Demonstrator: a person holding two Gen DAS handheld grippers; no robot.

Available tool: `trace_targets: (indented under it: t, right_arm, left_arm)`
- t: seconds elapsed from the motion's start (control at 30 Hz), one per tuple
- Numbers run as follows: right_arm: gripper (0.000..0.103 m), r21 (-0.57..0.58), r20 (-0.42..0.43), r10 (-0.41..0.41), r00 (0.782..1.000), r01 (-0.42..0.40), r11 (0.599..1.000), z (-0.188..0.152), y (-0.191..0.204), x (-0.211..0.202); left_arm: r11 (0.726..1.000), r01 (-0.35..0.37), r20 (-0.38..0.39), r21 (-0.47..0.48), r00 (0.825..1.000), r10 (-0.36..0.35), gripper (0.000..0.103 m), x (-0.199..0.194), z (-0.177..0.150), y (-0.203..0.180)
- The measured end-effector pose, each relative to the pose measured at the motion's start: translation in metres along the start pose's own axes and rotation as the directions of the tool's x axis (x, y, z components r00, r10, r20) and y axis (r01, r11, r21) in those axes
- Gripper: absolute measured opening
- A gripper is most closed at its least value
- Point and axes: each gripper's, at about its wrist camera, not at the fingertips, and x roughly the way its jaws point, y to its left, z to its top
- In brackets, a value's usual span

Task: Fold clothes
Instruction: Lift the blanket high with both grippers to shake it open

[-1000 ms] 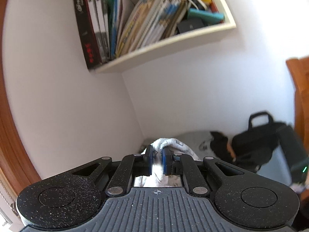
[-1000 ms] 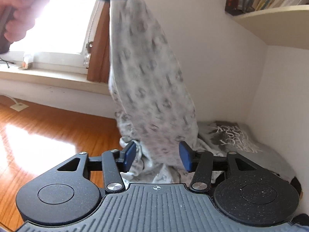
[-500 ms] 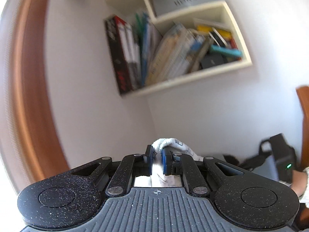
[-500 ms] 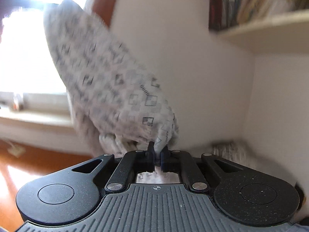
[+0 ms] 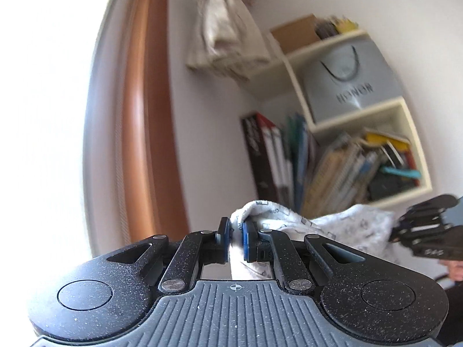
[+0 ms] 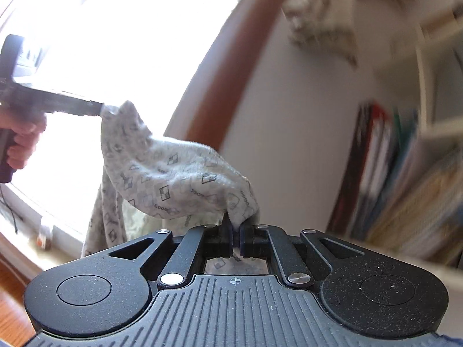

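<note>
Your left gripper (image 5: 235, 240) has its blue pads (image 5: 223, 238) pinched tight on a bunched edge of the printed white garment (image 5: 341, 228), which rises out of the grip at about 12 o'clock and runs off toward 3 o'clock in the left wrist view. There it meets your right gripper (image 5: 405, 228), seen side-on at the 3 o'clock edge with the cloth reaching its tips. In the right wrist view, your right gripper (image 6: 235, 238) is likewise closed on a fold of the garment (image 6: 173, 179), a sliver of fabric caught between the nearly touching fingers. From that pinch the cloth sweeps up toward 10 o'clock, where the left gripper (image 6: 98, 107) holds its other end against the bright window (image 6: 101, 43), with your left hand (image 6: 21, 141) wrapped round the handle at 9 o'clock. So the garment hangs in the air stretched between both tools, and a loose length (image 6: 101, 225) drops down at about 8 o'clock. Beyond the left gripper, the wall shelf (image 5: 405, 133) sits at 2 o'clock with books (image 5: 289, 162) and a grey bag (image 5: 350, 84), a pale bundle of cloth (image 5: 225, 31) hangs at 12 o'clock, and a brown window frame (image 5: 141, 115) curves down at 10 o'clock. Much of the right view's background is motion-blurred.
</note>
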Motion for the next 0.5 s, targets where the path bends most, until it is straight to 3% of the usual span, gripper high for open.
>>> trace_targets:
  t: [0.2, 0.37, 0.5]
  right_arm:
    - [0.004, -0.102, 0.13, -0.009, 0.991, 0.023, 0.995, 0.087, 0.019, -0.026]
    - [0.004, -0.14, 0.263, -0.026, 0.964, 0.064, 0.988, 0.155, 0.027, -0.068]
    - [0.004, -0.133, 0.279, -0.052, 0.959, 0.093, 0.987, 0.157, 0.019, -0.09]
  left_arm:
    - [0.996, -0.08, 0.083, 0.043, 0.994, 0.076, 0.009, -0.031, 0.081, 0.027]
    - [0.981, -0.158, 0.166, 0.112, 0.976, 0.138, 0.009, -0.06, 0.161, 0.033]
    - [0.966, -0.192, 0.21, 0.172, 0.965, 0.155, 0.009, -0.069, 0.205, 0.013]
